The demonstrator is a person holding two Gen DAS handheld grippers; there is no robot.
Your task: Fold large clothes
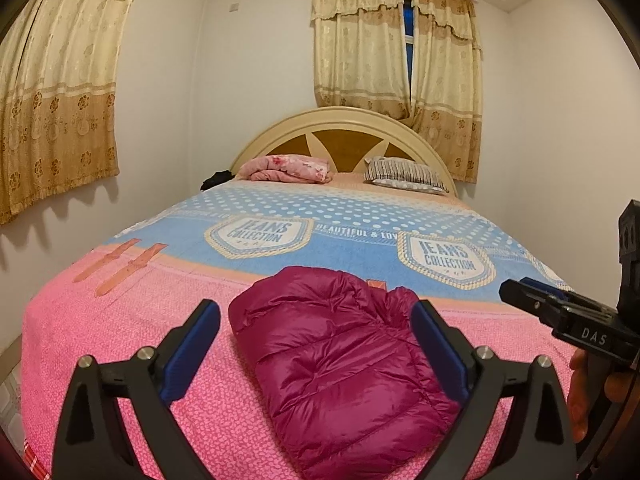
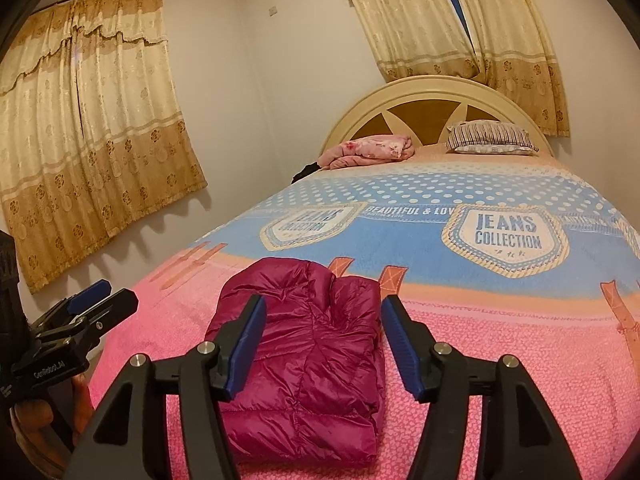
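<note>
A magenta quilted puffer jacket lies folded into a compact bundle on the pink near end of the bed. My left gripper hovers above it, jaws wide apart and nothing between the blue pads. It also shows at the left edge of the right wrist view as the left gripper. My right gripper is open too, raised over the jacket without touching it. In the left wrist view the right gripper comes in from the right, with a hand on its handle.
The bed cover is pink near me and blue with "JEANS COLLECTION" badges farther back. A pink blanket and a striped pillow lie by the arched headboard. Curtains hang on the left wall, close to the bed's edge.
</note>
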